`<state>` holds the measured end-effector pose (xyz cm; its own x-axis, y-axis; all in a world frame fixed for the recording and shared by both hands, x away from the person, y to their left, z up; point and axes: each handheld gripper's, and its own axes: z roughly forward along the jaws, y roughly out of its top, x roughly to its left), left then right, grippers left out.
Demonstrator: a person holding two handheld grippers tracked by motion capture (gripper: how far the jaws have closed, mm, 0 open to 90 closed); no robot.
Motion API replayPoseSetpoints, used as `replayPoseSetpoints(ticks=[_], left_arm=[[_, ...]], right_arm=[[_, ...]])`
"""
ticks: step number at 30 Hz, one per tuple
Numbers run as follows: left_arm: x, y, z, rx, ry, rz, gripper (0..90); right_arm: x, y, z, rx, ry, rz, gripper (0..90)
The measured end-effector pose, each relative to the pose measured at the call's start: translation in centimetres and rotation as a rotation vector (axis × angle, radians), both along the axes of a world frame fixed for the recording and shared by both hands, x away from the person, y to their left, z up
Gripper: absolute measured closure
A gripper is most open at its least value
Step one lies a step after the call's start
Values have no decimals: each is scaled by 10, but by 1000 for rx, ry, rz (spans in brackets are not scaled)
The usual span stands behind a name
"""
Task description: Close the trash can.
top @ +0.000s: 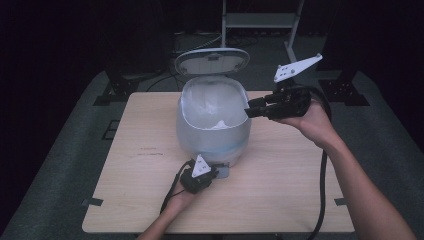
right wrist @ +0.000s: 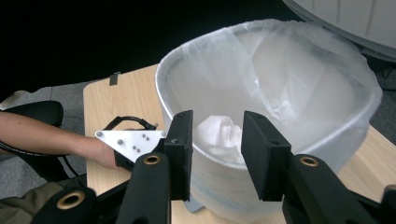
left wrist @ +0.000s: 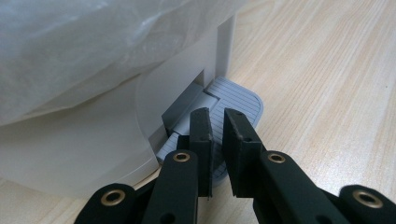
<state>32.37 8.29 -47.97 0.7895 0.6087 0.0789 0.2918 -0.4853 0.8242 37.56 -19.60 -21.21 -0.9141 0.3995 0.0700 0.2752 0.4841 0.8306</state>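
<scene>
Holding the grey ribbed pedal (left wrist: 236,100) down with our closed, empty left tongs (top: 199,176), we hover the half-open, empty right tongs (top: 248,110) over the white bag-lined pedal bin (top: 214,120), mid-tabletop (top: 280,190); keep the pedal pressed so the lid stays up.

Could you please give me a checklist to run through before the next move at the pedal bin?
1. Round white lid of the pale grey pedal bin up: ok.
2. Left gripper shut, tips on the ribbed grey pedal: ok.
3. Right gripper jaws apart, nothing pinched: ok.
4. Crumpled white tissue lying inside the clear plastic liner: ok.
5. Right gripper clear of the lid's way down: probably not ok, it hangs at the rim.
</scene>
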Motion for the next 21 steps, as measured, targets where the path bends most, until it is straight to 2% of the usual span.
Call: replayPoseSetpoints(ticks=[4,16,21], left_arm=[[0,1,0,-13,10,0,808],[-1,1,0,-7,11,1,802],[0,1,0,-26,29,4,793]], right_arm=[[-2,-9,-4,4,3,-13,624],[-7,-29,-18,13,3,-53,615],[-8,-35,-25,10,13,-59,615]])
